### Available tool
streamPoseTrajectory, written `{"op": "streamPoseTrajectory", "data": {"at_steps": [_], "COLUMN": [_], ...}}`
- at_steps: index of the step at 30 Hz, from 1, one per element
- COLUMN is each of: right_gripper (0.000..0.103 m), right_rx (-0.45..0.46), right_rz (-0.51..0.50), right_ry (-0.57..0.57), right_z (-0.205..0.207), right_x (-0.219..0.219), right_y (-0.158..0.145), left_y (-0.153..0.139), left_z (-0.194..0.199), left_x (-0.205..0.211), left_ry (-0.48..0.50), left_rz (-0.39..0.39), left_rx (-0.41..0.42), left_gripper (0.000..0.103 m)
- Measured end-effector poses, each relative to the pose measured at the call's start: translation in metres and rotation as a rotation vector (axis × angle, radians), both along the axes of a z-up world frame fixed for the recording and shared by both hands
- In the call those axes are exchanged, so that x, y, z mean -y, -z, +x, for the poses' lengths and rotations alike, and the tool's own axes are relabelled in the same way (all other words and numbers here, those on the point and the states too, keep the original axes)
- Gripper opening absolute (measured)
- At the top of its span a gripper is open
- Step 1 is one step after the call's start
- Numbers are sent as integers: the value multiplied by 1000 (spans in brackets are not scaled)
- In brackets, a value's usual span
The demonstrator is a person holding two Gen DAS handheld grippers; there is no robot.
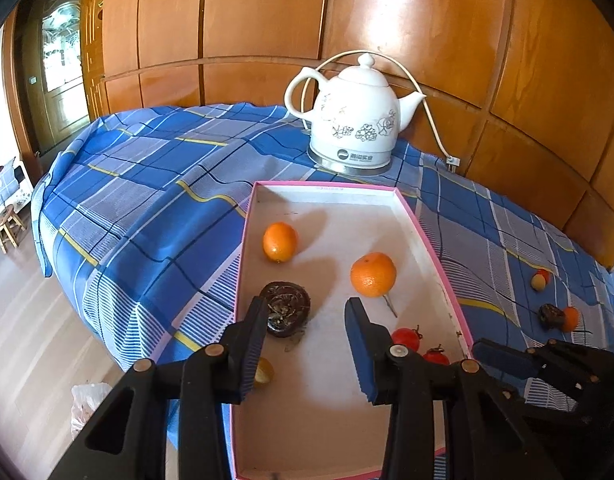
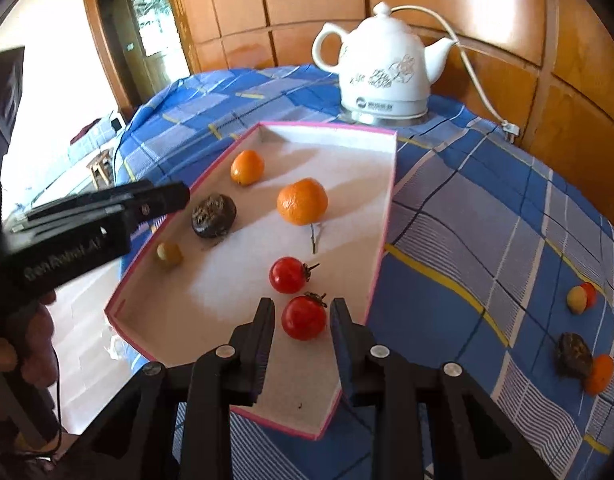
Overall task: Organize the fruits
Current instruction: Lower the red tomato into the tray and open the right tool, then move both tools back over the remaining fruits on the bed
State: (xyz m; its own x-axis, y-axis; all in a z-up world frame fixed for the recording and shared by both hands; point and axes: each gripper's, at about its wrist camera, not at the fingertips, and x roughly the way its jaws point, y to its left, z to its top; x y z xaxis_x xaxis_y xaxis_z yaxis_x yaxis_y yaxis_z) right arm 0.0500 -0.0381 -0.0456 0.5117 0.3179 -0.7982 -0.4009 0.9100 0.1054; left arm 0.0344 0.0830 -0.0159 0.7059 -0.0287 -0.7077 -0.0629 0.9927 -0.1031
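Right wrist view: right gripper (image 2: 301, 318) wide open around near tomato (image 2: 303, 317) in pink-rimmed tray (image 2: 381, 236); left gripper (image 1: 307, 320) wide open, empty.

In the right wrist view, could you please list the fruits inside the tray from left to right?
Small yellow fruit → dark wrinkled fruit → smaller orange → upper tomato → larger orange.

The left gripper (image 2: 107, 216) body reads "Gen Robot AI"; kettle (image 1: 353, 120) logo illegible.
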Motion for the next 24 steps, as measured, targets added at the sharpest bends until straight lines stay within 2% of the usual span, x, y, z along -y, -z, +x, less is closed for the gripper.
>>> {"op": "streamPoseTrajectory", "data": {"at_steps": [24], "right_gripper": [29], "right_rx": [64], "right_rz": [39], "right_ry": [146], "right_z": [-12], "right_x": [41], "right_y": [-27], "left_y": [-8], "left_z": [-7], "left_x": [25], "left_ry": [71], "left_rz": [38], "left_rx": [28], "left_gripper": [42]}}
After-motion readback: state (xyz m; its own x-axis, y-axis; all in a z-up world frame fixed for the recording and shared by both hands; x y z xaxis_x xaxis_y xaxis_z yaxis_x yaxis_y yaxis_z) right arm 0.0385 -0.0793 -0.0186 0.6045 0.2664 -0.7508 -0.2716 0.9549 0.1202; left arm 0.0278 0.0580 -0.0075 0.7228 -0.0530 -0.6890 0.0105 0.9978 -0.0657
